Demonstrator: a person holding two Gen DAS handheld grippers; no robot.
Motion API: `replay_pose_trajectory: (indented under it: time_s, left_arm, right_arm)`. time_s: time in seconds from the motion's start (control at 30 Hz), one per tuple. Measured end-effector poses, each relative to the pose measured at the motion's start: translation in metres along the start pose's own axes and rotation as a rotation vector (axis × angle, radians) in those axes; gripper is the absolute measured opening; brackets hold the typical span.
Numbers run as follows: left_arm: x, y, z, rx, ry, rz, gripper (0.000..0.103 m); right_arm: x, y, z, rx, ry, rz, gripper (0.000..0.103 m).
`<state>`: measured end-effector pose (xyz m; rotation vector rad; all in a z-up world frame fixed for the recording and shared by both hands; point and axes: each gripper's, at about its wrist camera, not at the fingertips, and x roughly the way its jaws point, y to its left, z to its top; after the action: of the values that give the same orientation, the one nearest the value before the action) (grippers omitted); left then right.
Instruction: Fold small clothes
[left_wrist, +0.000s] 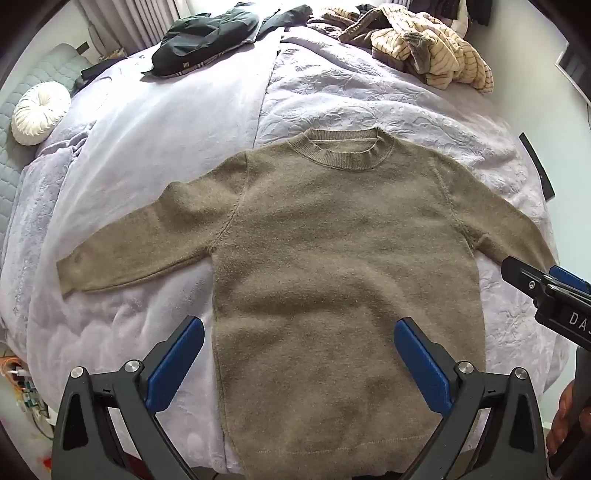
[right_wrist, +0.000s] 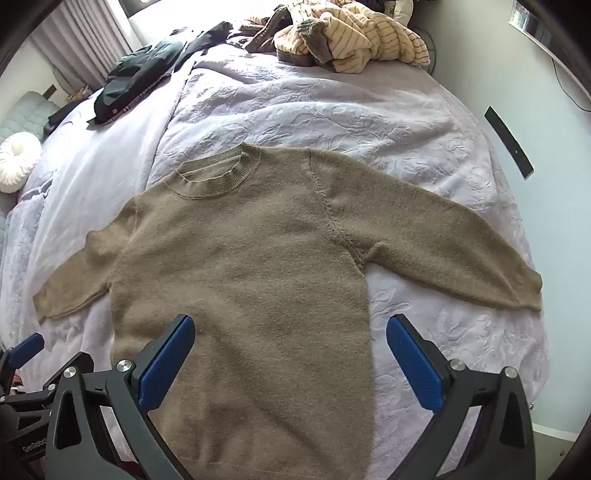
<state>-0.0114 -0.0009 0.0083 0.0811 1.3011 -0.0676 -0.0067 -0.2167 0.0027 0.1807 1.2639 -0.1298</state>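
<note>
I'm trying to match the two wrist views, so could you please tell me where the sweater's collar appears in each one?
Left wrist view: collar sits upper centre, slightly right of the middle.
Right wrist view: collar sits upper left of centre, tilted.
Shared landmark: the striped clothes pile at the far end of the bed, beyond the collar in both views.

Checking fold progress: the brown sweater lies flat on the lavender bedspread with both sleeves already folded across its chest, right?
Not quite. The brown sweater does lie flat on the lavender bedspread, but both sleeves are spread out to the sides, not folded in. The right wrist view shows both.
</note>
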Motion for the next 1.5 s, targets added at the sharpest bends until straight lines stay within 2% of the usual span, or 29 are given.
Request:
replay_pose_trajectory:
  time_s: [0.73, 1.5]
  left_arm:
    - [0.005, 0.010, -0.005, -0.040, 0.042, 0.007, 0.103]
    - [0.004, 0.006, -0.009, -0.037, 0.043, 0.007, 0.103]
  right_arm:
    - [0.000, 0.007, -0.014, -0.017, 0.005, -0.002, 0.103]
    - [0.001, 0.006, -0.019, -0.010, 0.011, 0.000, 0.103]
